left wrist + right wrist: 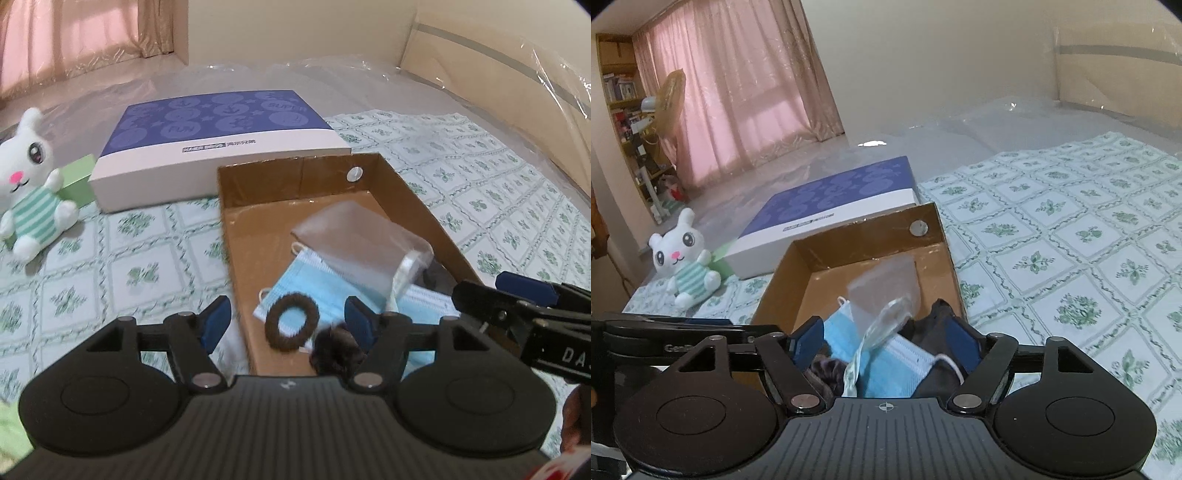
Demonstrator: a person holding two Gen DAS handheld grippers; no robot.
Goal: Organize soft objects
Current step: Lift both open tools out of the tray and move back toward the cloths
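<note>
An open cardboard box (pixel 413 199) lies on the bed and holds blue face masks (pixel 317 284), a clear plastic pouch (pixel 354 240), a dark fuzzy hair ring (pixel 291 319) and a dark fluffy item (pixel 334 354). My left gripper (pixel 291 317) is open, its fingers straddling the box's left wall above the hair ring. My right gripper (pixel 882 343) is open above the box's near end, over the masks (pixel 886 373) and the pouch (pixel 886 291); it also shows in the left wrist view (pixel 517 299). A white plush bunny (pixel 29 184) sits on the bed to the left, outside the box (pixel 945 251).
A flat blue-and-white gift box (pixel 218 144) lies behind the cardboard box, with a small green box (pixel 79 181) beside the bunny (pixel 685 258). The bed has a green-patterned sheet (pixel 1071 240) and clear plastic sheeting (pixel 229 79) at the far end. Pink curtains (pixel 738 92) and shelves (pixel 624 103) stand beyond.
</note>
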